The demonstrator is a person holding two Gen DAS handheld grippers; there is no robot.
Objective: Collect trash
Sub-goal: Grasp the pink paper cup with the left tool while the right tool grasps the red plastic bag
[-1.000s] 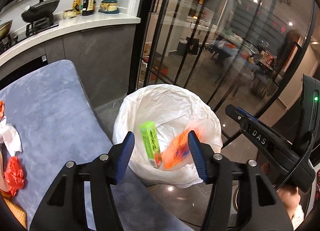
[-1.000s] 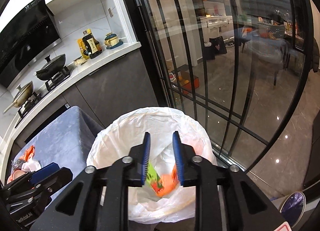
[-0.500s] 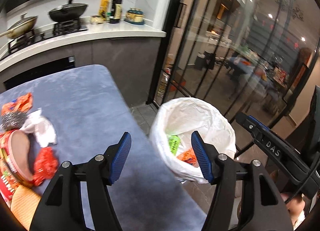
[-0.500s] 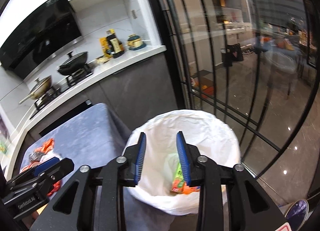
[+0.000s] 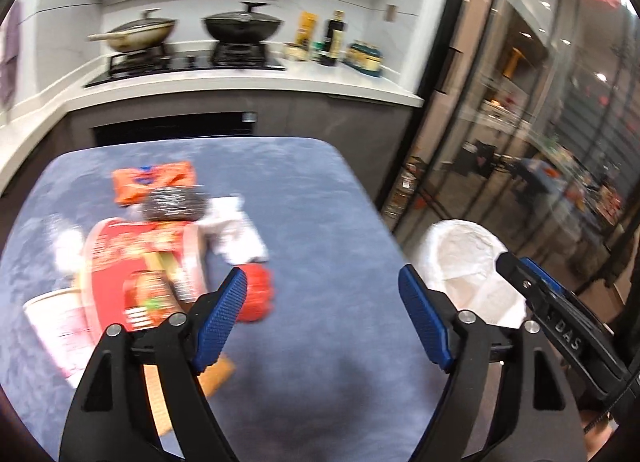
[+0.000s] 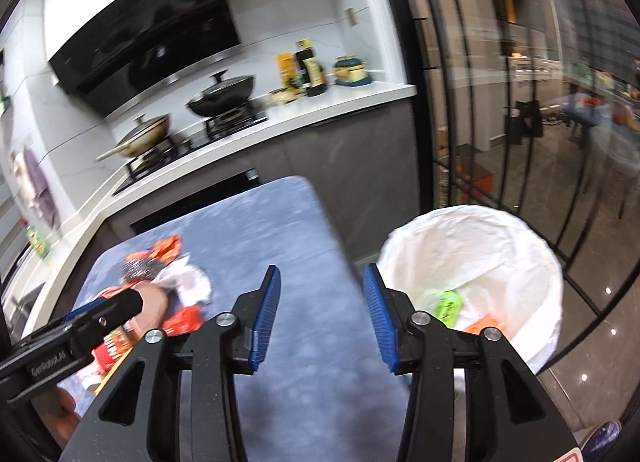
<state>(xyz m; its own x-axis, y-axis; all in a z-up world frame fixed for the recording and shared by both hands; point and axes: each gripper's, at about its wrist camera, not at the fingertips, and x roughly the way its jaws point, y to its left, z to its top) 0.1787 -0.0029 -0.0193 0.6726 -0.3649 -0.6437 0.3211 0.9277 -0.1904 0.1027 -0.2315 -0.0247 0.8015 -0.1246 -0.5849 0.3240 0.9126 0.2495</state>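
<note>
Left gripper (image 5: 322,318): jaws spread wide and opening, nothing between them; it hangs above the blue-grey tabletop (image 5: 320,198), pointing down at it.

Right gripper (image 6: 320,318): jaws parted and opening, empty; it sits over the tabletop's right edge, with the bin just beside its right finger.

Trash on the tabletop, left half, in one loose cluster, blurred in both views:
- red noodle cup (image 5: 144,258) lying on its side
- orange snack wrapper (image 5: 154,180) at the far end of the cluster
- dark metallic scrubber-like ball (image 5: 176,204) touching the wrapper
- crumpled white tissue (image 5: 238,230) just right of the cup
- crumpled red wrapper (image 5: 258,292) near the left finger of the left gripper
- white paper cup (image 5: 60,326) on its side at the near left

Bin (image 6: 472,250): lined with a white bag, standing on the floor just beside the tabletop's right edge, before the glass doors. Inside lie a green packet (image 6: 450,304) and an orange wrapper (image 6: 486,324).

Background: a counter with two pans on a hob (image 5: 192,58) and bottles
</note>
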